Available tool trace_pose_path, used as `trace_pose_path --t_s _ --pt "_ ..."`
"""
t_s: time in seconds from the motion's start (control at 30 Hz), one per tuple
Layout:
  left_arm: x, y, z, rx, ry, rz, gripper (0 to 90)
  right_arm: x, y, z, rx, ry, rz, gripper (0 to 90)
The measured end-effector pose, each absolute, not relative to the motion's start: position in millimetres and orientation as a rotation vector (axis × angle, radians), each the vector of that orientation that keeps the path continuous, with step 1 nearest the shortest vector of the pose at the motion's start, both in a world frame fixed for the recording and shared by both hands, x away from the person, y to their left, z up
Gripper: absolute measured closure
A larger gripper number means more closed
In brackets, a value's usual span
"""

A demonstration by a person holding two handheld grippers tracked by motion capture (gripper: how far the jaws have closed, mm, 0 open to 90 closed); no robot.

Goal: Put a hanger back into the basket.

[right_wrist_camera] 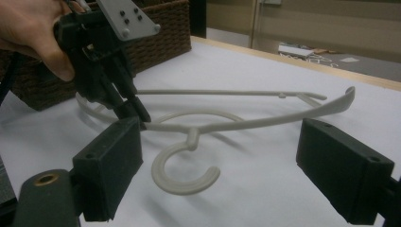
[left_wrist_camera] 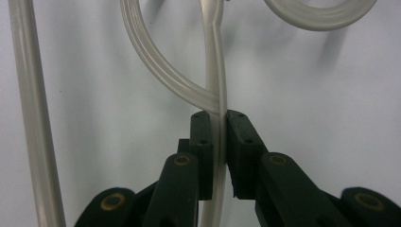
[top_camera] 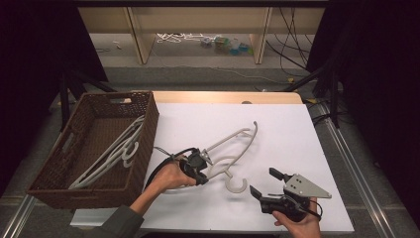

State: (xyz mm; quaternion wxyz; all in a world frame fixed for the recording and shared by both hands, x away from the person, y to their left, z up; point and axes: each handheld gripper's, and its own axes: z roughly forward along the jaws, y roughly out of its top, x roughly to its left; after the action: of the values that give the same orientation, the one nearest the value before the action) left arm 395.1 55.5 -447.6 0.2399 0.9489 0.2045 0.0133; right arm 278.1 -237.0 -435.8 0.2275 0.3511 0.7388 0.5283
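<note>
A pale grey plastic hanger (top_camera: 241,143) lies on the white table top, its hook (top_camera: 236,186) pointing toward the near edge. My left gripper (top_camera: 205,164) is shut on the hanger's shoulder bar near the neck. In the left gripper view the pads (left_wrist_camera: 242,142) press on the thin bar (left_wrist_camera: 218,101) from both sides. In the right gripper view that gripper (right_wrist_camera: 134,108) pinches the hanger (right_wrist_camera: 236,124) just left of the hook (right_wrist_camera: 182,175). My right gripper (top_camera: 264,182) stands open near the table's front right, a short way from the hook, with nothing between its pads (right_wrist_camera: 111,165).
A brown wicker basket (top_camera: 146,116) stands at the table's left edge and holds several more pale hangers (top_camera: 113,152). The white sheet (top_camera: 292,134) covers the table. Wooden shelving (top_camera: 198,20) and cables lie beyond the far edge.
</note>
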Motion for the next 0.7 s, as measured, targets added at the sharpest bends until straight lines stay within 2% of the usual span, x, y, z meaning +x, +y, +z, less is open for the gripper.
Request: trace_pose_path --t_s 0.37,0.7 --pt "398 66 -428 2.483 0.616 0.061 81.7 277 -239 -435 0.963 2.008 1.487 16.2" --pt "403 80 -383 2.370 0.607 0.051 81.7 277 -239 -435 0.963 2.012 1.487 16.2"
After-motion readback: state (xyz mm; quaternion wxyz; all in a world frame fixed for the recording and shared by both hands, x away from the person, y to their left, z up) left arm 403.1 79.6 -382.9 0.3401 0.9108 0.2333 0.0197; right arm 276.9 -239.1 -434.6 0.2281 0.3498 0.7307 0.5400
